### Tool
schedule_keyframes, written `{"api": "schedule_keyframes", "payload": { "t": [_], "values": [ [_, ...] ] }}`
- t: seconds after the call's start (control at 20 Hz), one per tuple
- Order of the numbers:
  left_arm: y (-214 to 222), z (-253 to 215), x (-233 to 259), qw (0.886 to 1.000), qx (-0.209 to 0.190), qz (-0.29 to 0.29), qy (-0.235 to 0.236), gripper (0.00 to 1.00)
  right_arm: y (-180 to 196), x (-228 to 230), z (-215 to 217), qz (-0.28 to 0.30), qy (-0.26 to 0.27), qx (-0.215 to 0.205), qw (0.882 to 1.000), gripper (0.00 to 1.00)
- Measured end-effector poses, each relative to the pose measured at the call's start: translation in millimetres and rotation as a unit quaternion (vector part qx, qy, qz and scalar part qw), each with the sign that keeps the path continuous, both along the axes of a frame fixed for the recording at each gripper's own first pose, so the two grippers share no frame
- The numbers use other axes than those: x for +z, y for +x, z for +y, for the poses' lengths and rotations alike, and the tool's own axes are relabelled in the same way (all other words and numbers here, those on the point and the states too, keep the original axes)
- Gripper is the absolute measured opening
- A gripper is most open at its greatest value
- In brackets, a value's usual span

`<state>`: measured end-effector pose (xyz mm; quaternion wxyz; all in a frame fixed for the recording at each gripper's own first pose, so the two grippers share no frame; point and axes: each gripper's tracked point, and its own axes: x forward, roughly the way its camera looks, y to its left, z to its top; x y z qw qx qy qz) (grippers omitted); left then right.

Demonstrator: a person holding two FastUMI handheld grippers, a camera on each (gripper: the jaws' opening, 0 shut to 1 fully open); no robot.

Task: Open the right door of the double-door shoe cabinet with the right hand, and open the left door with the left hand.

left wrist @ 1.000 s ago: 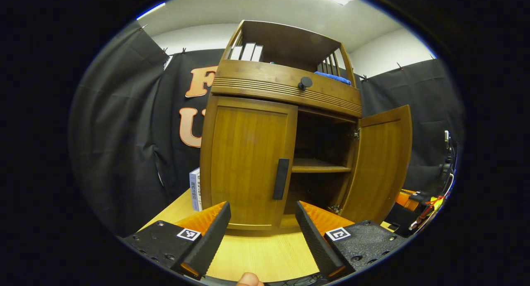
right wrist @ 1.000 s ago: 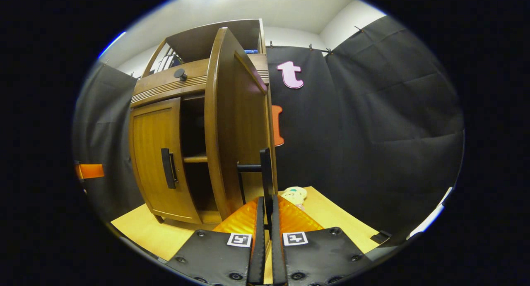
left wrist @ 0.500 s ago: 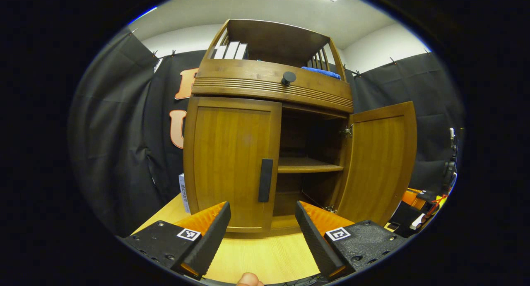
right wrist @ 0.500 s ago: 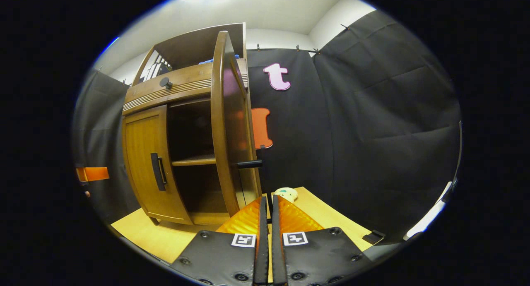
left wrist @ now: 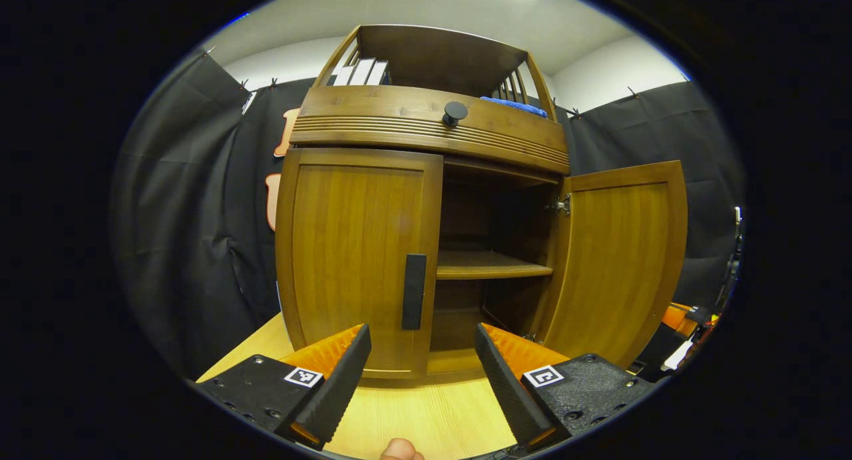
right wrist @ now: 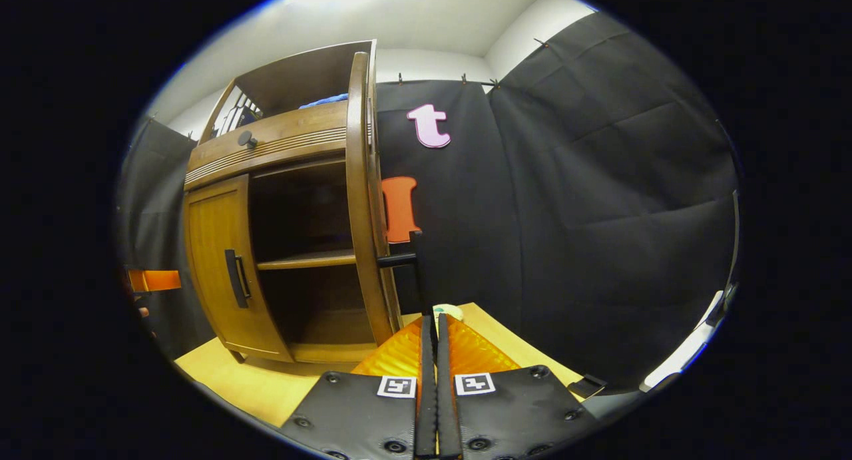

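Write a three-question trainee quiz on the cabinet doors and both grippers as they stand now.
1. True or false: the left door is shut.
2. In front of the left door handle, the left gripper is: A) open, its fingers not touching the handle; B) shut on the handle; C) shut on nothing.
3. Short answer: what are the right gripper's fingers closed on?

Key
1. True.
2. A.
3. The right door handle; the right door stands swung open.
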<state>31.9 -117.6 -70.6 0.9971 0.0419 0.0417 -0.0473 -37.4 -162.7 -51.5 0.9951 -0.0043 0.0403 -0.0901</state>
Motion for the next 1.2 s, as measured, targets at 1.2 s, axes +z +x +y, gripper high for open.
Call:
{"api": "schedule_keyframes", "payload": {
  "t": [1.2],
  "values": [
    [151.1, 7.2, -33.2, 1.0, 0.001, -0.017, 0.005, 0.92, -15.5, 52.1, -28.5, -0.047, -0.045, -0.052, 0.997, 0.37]
  ]
}}
